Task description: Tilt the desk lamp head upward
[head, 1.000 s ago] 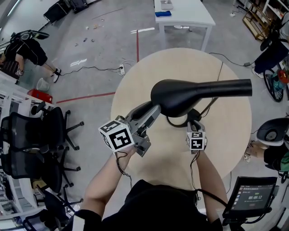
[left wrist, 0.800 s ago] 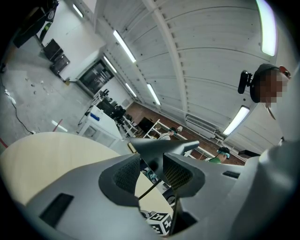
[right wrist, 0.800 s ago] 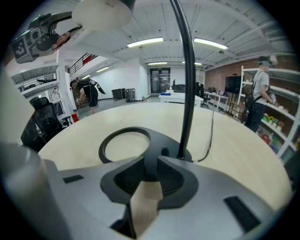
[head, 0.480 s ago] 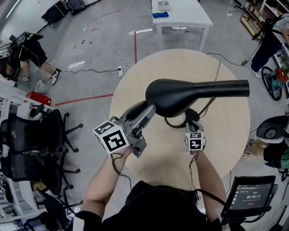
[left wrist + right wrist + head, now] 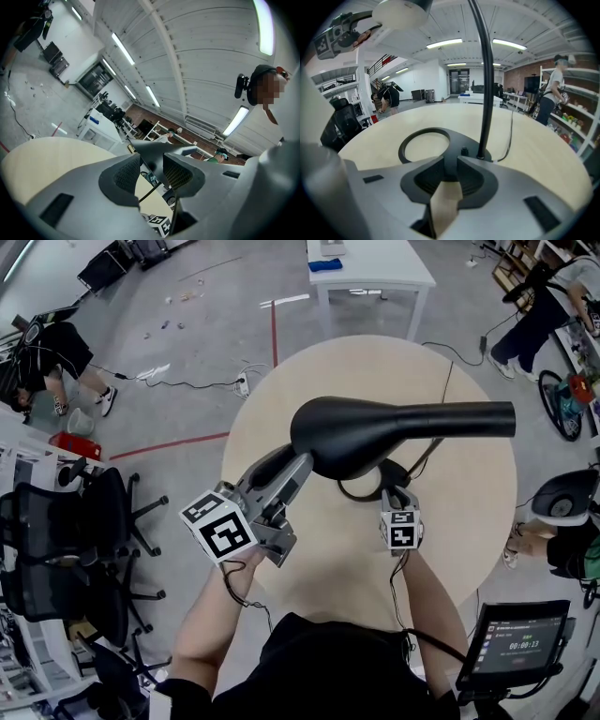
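The black desk lamp's head [image 5: 375, 432] hangs over the round table, its narrow end pointing right. My left gripper [image 5: 298, 468] reaches up from the lower left and is shut on the head's left rim [image 5: 151, 157], a thin dark edge between the two pads [image 5: 126, 172]. The right gripper [image 5: 395, 493] is shut on the lamp's ring-shaped base [image 5: 423, 140], low on the table. From the base the curved stem [image 5: 485, 84] rises to the pale underside of the head [image 5: 401, 11]. Most of the base is hidden under the head in the head view.
The lamp's cable [image 5: 441, 413] runs across the beige round table [image 5: 469, 512] to the far edge. Office chairs [image 5: 84, 540] stand left, a white table [image 5: 370, 268] behind, a screen [image 5: 511, 643] at lower right. People stand around the room's edges.
The lamp head and my left gripper have shifted a little to the left in the head view. Both grippers keep the same holds.
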Motion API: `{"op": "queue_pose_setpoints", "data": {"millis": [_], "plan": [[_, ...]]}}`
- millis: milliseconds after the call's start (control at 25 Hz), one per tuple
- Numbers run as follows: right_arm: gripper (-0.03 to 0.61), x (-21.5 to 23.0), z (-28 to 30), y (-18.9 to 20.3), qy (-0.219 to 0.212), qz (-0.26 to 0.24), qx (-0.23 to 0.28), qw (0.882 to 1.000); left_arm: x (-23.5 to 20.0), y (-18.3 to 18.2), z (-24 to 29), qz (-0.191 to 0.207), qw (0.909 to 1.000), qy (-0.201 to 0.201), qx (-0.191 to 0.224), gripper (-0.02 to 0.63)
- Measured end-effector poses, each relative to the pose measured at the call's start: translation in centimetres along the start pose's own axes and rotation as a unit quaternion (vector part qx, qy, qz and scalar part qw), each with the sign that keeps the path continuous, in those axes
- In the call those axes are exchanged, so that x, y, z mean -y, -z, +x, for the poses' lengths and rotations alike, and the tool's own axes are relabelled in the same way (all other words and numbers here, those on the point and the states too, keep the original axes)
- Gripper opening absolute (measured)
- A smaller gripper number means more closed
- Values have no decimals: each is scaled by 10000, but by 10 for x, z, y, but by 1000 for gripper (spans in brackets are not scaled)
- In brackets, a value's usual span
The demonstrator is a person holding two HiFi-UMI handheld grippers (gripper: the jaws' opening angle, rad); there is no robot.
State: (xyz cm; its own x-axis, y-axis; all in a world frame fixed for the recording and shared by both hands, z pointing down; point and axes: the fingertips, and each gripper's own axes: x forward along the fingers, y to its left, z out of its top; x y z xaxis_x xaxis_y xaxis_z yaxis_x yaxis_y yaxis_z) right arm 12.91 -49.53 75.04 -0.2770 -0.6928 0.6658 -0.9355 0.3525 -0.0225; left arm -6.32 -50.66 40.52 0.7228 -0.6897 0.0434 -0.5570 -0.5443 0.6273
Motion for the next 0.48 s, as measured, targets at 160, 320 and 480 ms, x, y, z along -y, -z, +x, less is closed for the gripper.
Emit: {"op": "queue_pose_setpoints", "data": {"millis": [160,320,480], "plan": [[81,0,0,1,-9,14,-18,10000,3,-6,-2,-14,10000,4,92,160],[81,0,0,1,-15,-17,-19,10000,8,-15,-5,108,9998,-8,149,160],[81,3,-2,1,14,-14,-23,10000,11,-19,-4,168,9997,-17,152,160]]}}
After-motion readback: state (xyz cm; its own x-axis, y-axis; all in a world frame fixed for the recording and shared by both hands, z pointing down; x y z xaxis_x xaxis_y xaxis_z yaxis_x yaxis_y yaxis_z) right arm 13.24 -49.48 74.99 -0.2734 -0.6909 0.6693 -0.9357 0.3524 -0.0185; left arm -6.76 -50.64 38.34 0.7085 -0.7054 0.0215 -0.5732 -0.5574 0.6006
